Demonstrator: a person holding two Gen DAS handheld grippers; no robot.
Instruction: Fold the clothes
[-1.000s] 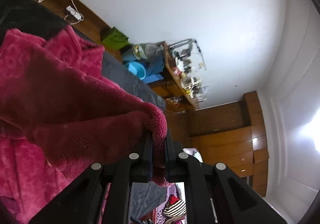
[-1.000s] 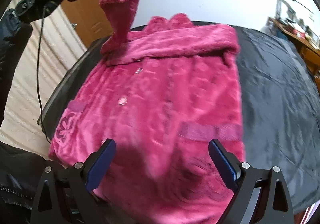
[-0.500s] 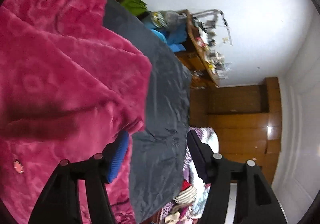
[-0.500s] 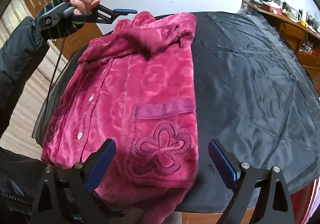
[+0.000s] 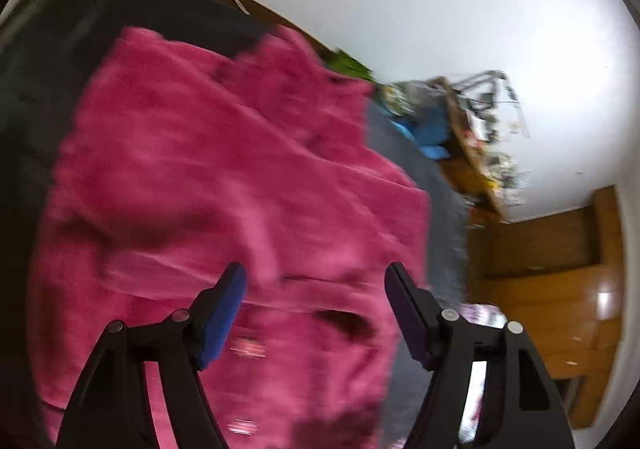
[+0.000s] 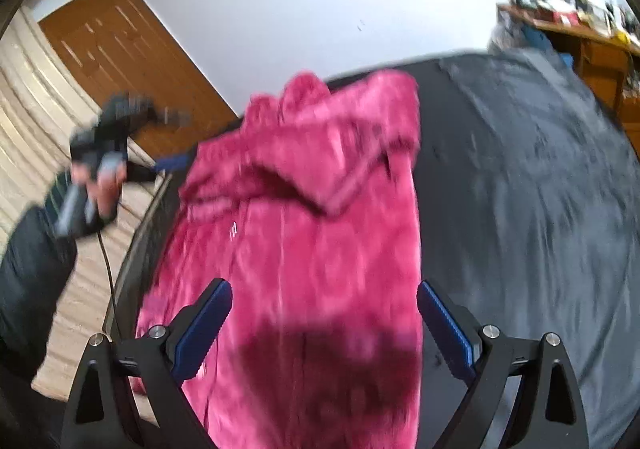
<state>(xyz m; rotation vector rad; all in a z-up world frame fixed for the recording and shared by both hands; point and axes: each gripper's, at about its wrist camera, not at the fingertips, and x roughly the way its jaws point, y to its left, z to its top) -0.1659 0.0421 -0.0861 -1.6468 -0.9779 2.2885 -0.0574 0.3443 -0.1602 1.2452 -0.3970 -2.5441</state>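
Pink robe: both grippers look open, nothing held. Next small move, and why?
Probably bring the open right gripper down onto the pink robe's near hem and pinch it. The robe lies lengthwise on the dark sheet with a sleeve folded across the top; the left gripper is open above it.

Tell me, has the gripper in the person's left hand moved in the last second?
Yes. In the right wrist view the left gripper was up in front of the wooden door, pinching the pink robe; now it is open, lower and beside the bed.
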